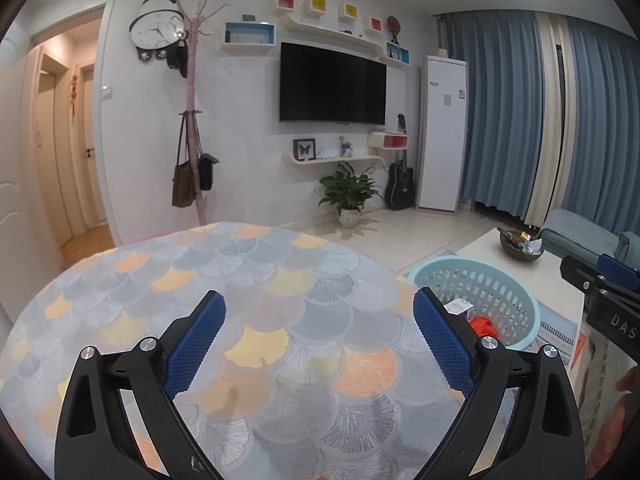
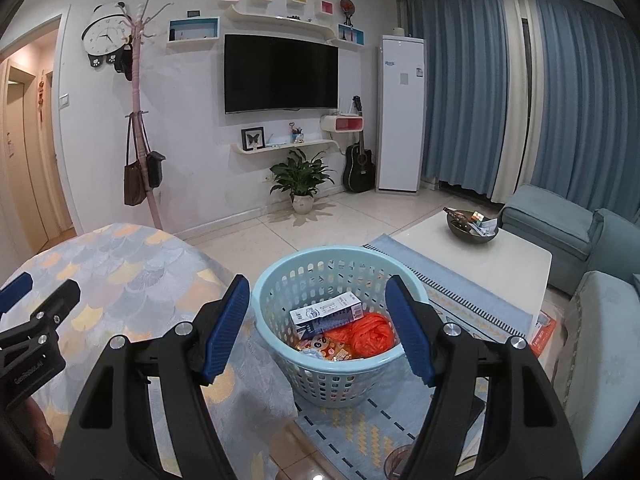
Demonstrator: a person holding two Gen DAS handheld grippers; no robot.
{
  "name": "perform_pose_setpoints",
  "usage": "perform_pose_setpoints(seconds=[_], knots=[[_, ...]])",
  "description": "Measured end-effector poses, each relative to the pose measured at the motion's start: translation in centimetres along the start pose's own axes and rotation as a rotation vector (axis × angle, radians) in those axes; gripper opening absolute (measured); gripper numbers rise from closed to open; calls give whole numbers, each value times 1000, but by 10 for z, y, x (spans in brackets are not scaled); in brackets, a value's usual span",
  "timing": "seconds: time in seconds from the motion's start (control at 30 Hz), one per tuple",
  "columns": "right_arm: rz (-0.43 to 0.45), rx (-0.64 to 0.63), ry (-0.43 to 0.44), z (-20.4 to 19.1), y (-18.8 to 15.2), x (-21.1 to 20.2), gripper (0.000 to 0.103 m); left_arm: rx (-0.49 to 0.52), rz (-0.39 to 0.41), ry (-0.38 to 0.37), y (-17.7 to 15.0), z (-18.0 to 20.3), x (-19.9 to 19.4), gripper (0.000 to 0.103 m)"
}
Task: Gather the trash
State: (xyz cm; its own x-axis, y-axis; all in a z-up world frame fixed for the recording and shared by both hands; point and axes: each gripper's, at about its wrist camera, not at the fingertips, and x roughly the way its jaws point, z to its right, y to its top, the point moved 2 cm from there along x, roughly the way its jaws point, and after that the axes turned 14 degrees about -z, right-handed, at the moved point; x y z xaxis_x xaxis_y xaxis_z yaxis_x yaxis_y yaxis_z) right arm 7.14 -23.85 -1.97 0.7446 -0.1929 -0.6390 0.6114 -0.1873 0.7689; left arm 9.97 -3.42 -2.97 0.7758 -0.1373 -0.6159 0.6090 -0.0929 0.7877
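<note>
Where the rug meets the round table, pale blue basket on the floor, holding a carton, an orange bag and wrappers. Right gripper above it, jaws apart, empty. Left gripper over the tablecloth, spread wide, empty.

Left hand-held gripper agape, right hand-held gripper agape

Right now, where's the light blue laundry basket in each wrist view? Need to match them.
Left wrist: light blue laundry basket sits right of centre, partly hidden behind the right finger, beside the patterned tablecloth.
Right wrist: light blue laundry basket sits centre-low, between the fingers, trash visible inside.
Shared landmark: wall TV.
</note>
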Motion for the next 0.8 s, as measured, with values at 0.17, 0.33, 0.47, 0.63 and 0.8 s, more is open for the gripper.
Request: perform_pose_setpoints(seconds=[0.17, 0.33, 0.47, 0.63, 0.8], knots=[[-10, 5, 5, 3, -1, 2, 67, 1, -6, 5, -1, -1, 2, 92], [-17, 6, 8, 3, -2, 2, 69, -13, -14, 0, -2, -4, 3, 93], [-21, 3, 6, 3, -3, 4, 72, -18, -15, 2, -2, -4, 3, 92], [-28, 1, 8, 2, -4, 4, 73, -17, -15, 1, -2, -4, 3, 93], [-32, -3, 15, 1, -4, 5, 74, -19, -16, 0, -2, -5, 3, 93]])
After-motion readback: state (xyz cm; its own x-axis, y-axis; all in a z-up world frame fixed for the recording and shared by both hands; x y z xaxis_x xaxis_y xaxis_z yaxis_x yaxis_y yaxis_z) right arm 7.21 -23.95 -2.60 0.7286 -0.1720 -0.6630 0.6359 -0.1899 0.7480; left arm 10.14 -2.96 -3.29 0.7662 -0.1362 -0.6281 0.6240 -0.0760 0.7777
